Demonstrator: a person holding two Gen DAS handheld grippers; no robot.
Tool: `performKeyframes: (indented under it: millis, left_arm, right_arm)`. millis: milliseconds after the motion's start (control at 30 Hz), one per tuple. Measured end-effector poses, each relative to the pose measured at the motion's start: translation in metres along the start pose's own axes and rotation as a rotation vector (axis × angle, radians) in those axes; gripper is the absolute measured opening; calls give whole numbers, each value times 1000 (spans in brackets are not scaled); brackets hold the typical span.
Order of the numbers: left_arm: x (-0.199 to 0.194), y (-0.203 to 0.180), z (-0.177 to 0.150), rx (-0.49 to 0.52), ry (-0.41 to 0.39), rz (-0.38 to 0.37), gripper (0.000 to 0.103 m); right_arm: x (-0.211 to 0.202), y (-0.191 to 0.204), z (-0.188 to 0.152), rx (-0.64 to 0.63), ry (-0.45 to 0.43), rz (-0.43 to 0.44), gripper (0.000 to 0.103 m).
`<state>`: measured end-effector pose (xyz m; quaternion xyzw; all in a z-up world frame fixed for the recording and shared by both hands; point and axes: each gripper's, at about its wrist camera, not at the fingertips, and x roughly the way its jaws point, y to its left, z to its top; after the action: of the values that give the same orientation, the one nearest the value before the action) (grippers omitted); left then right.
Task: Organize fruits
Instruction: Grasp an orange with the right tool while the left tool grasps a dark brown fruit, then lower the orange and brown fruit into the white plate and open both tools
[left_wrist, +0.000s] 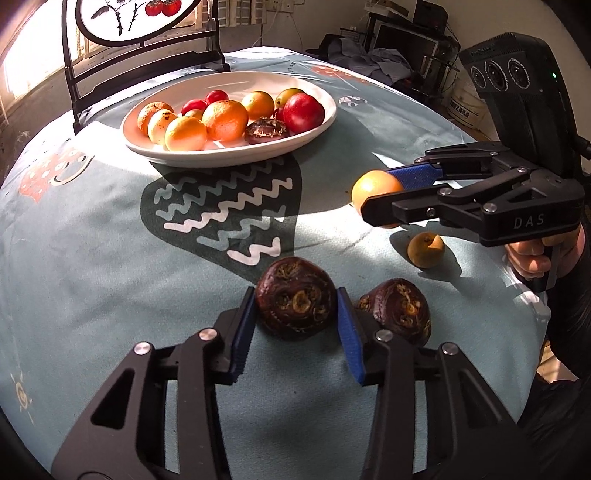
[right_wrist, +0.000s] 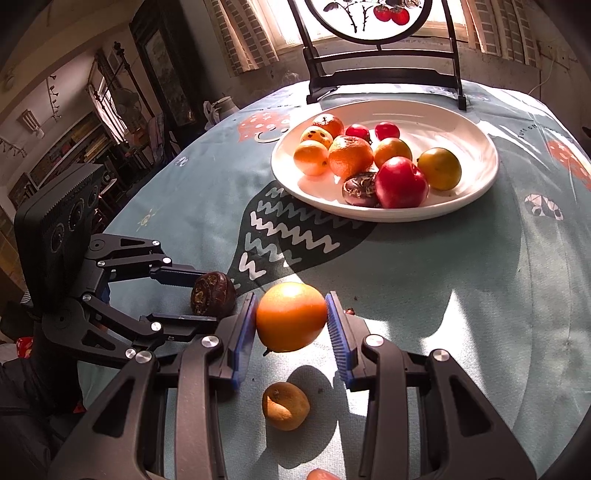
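A: Left wrist view: the left tool (left_wrist: 296, 314) grips a dark fruit (left_wrist: 295, 298) low over the table (left_wrist: 110, 258).

B: The right tool (right_wrist: 291, 318) clamps an orange (right_wrist: 291, 316); next, probably carry both to the plate (right_wrist: 476, 184).

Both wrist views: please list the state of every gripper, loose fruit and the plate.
left gripper: shut on dark water chestnut
right gripper: shut on orange, lifted
second water chestnut: loose on tablecloth
small brownish fruit: loose on tablecloth
white plate: holds mixed fruits
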<state>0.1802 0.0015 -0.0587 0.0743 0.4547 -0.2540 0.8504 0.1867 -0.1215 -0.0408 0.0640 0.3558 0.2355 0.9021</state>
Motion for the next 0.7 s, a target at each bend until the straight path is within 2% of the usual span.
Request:
performKeyframes:
  millis: [267, 400, 567, 700]
  left_arm:
    - [-12, 9, 4, -70, -49, -35, 43]
    - [-23, 15, 17, -99, -89, -62, 43]
    - [-30, 31, 53, -118, -137, -2, 43]
    - [-23, 52, 94, -169, -180, 67, 43]
  right_arm:
    - [-1, -1, 0, 6, -6, -10, 39]
    - [-4, -6, 3, 34, -21, 18, 39]
    - [-13, -18, 27, 96, -100, 32, 39]
    - [-17, -40, 59, 158, -190, -29, 39]
